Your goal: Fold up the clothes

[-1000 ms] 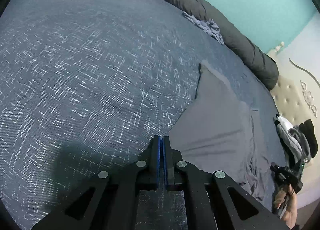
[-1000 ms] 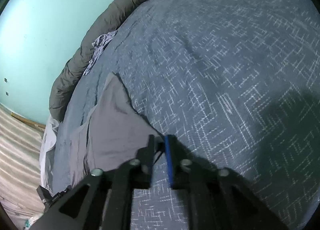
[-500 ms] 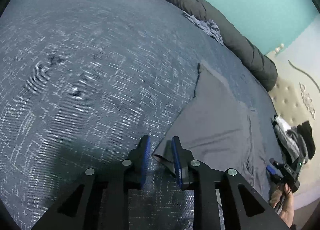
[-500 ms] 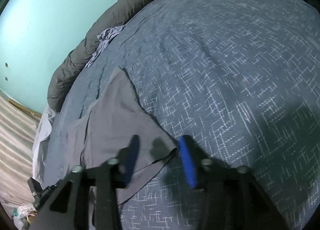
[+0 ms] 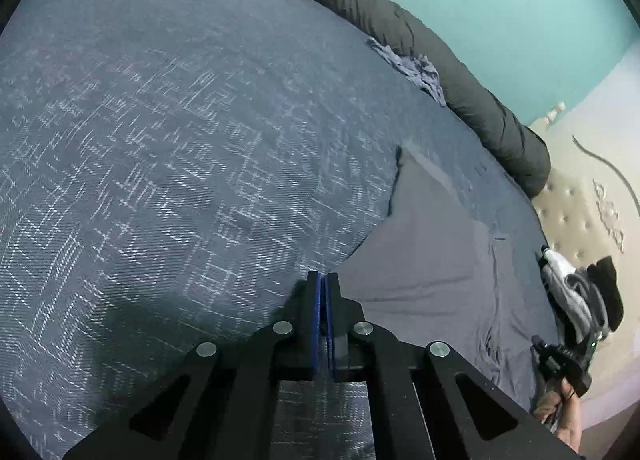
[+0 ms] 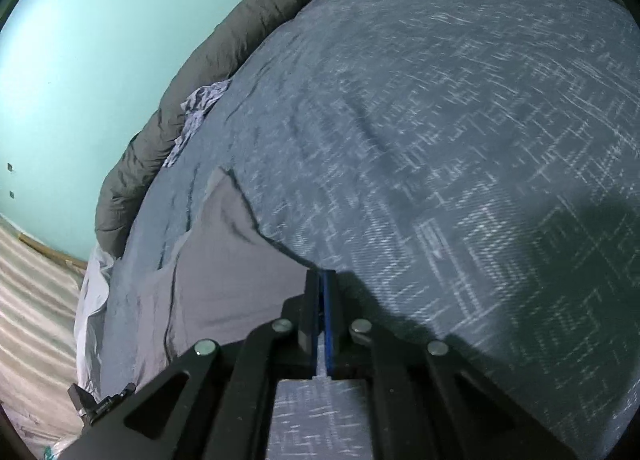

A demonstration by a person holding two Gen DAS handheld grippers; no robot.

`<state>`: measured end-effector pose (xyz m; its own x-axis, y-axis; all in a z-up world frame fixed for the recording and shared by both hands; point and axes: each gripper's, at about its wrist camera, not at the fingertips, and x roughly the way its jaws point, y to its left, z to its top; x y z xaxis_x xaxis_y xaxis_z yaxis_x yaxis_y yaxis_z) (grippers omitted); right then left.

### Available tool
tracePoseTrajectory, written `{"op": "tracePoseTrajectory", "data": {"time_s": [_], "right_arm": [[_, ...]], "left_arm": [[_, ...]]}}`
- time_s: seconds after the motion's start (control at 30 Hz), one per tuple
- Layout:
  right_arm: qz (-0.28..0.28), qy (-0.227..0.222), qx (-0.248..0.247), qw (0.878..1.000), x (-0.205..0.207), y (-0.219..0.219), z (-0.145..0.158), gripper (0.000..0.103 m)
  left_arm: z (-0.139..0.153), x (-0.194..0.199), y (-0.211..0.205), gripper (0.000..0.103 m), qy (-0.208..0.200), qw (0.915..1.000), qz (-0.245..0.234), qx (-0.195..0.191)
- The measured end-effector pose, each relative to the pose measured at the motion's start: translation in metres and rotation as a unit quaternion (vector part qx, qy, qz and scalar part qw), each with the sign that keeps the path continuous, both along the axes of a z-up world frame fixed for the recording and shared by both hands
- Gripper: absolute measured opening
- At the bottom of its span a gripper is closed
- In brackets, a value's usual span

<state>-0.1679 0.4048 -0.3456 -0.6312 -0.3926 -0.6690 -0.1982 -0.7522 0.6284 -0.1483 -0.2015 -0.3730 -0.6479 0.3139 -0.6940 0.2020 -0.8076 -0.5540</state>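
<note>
Both grippers are now being held closed on the grey garment (image 5: 432, 272), which is lying flat on the patterned bed cover (image 5: 180, 164) near the edge of the bed. Half a second ago the jaws of the left gripper (image 5: 322, 280) were standing apart around one corner of the cloth; now they are pressed together, and the corner is judged to be pinched between them, although the cloth inside the jaws is not being shown clearly. The same change is being seen at the right gripper (image 6: 322, 280): its jaws were wide apart over the other near corner and are now together at the garment's edge (image 6: 240, 284).

For the task this is meaning that the two near corners are being secured, so the first fold is probably being prepared: the held edge can be lifted and carried toward the far point of the garment. The cloth is not yet being raised from the bed.
</note>
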Motion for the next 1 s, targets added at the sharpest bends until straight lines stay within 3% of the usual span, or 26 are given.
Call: {"op": "tracePoseTrajectory", "data": {"time_s": [0.27,0.43,0.5,0.57,0.67,1.0], "right_arm": [[0.014,-0.012,0.017,1.0,-0.004,-0.001,-0.005,0.002],[-0.003,-0.02,-0.002,1.0,-0.005,0.001,-0.004,0.005],[-0.022,-0.015,-0.03,0.999,0.0,0.007,-0.003,0.013],[-0.04,-0.009,-0.052,0.998,0.004,0.013,0.0,0.028],[-0.05,0.019,-0.027,0.998,0.009,0.013,0.013,0.046],[-0.042,0.033,-0.031,0.998,0.007,0.011,0.01,0.046]], "left_arm": [[-0.009,-0.004,0.007,0.002,-0.01,0.9998,-0.006,0.018],[-0.009,-0.003,0.009,0.002,-0.007,0.9998,-0.007,0.017],[-0.007,-0.005,0.011,0.002,-0.004,0.9998,-0.008,0.017],[-0.004,-0.007,0.014,0.002,0.0,0.9998,-0.01,0.016],[0.003,-0.01,0.02,0.002,0.008,0.9997,-0.015,0.014],[0.047,-0.014,0.058,0.002,0.05,0.9973,-0.053,0.002]]}}
